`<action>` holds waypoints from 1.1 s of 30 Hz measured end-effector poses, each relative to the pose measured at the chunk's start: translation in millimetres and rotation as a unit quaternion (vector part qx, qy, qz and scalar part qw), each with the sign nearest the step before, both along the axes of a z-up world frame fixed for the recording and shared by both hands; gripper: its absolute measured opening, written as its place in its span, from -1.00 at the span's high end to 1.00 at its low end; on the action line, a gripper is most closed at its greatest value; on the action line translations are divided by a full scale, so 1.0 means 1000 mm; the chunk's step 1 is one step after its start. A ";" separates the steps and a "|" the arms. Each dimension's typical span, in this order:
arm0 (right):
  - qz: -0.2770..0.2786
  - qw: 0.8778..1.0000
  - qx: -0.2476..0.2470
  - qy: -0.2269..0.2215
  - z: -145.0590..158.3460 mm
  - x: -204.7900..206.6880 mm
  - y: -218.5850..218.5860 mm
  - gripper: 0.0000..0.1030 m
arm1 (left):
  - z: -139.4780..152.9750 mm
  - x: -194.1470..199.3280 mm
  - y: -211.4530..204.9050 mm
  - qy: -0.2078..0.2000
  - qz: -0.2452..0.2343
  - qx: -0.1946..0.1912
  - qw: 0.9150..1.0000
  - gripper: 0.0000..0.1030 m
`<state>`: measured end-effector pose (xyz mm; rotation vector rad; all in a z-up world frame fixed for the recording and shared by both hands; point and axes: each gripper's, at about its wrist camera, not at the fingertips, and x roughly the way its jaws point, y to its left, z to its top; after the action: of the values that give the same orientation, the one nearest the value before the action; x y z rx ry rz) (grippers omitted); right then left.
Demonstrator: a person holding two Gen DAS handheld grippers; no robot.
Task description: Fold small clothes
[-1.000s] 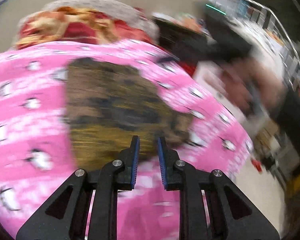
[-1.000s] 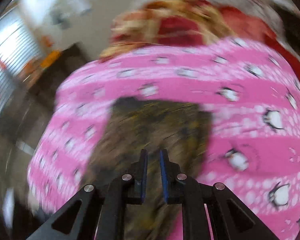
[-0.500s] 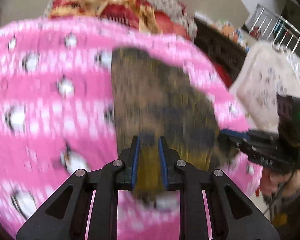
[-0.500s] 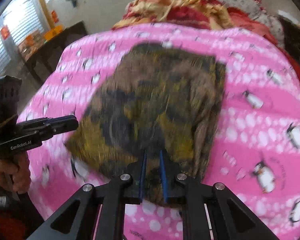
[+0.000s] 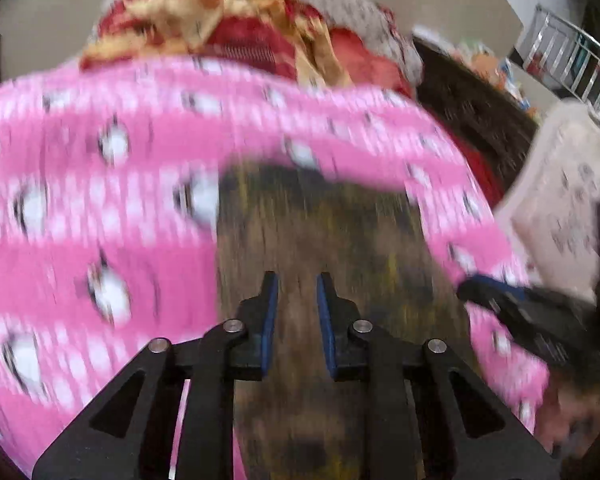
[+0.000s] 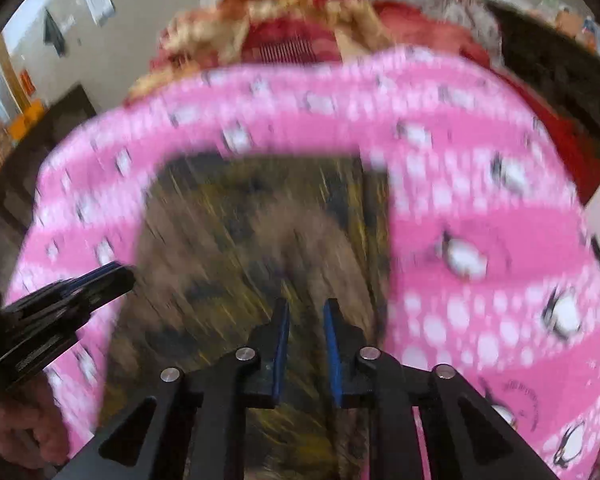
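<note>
A small brown and yellow patterned garment (image 5: 324,232) lies on the pink penguin blanket (image 5: 100,208); it also shows in the right wrist view (image 6: 252,232). My left gripper (image 5: 296,284) is over the garment's near part, jaws slightly apart with cloth seen between them; whether it grips the cloth is unclear through the blur. My right gripper (image 6: 305,308) is likewise over the garment's near edge, jaws slightly apart. Each gripper appears in the other's view: the right one (image 5: 512,312) at right, the left one (image 6: 64,300) at left.
A red and gold quilt (image 5: 236,28) is heaped at the far end of the bed. A dark cabinet (image 5: 472,108) and a white patterned cloth (image 5: 560,200) stand at right. The pink blanket (image 6: 480,200) spreads wide to the right of the garment.
Both grippers have moved forward over the garment, which now fills more of each view and looks narrower. The views are blurred from motion.
</note>
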<state>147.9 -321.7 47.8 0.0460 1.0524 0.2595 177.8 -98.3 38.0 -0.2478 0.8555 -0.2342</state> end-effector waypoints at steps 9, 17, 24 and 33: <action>-0.064 0.994 -0.077 -0.040 -0.051 0.066 0.033 0.09 | -0.057 0.088 -0.026 0.006 0.023 0.037 0.999 0.58; -0.091 0.994 0.053 0.010 -0.071 0.070 -0.008 -0.09 | -0.054 0.088 -0.011 0.019 0.012 -0.014 1.000 0.56; -0.109 0.979 0.173 -0.019 -0.048 0.045 -0.057 -0.10 | -0.013 0.032 0.048 0.046 -0.001 -0.078 0.996 -0.77; -0.013 0.962 0.274 0.006 -0.058 -0.025 -0.120 -0.39 | -0.068 -0.034 0.033 0.050 -0.107 -0.144 0.983 -0.86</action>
<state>122.9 -441.4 -10.0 0.5614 0.9643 0.5212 143.5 -65.3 -29.8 -0.4417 0.9482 -0.5516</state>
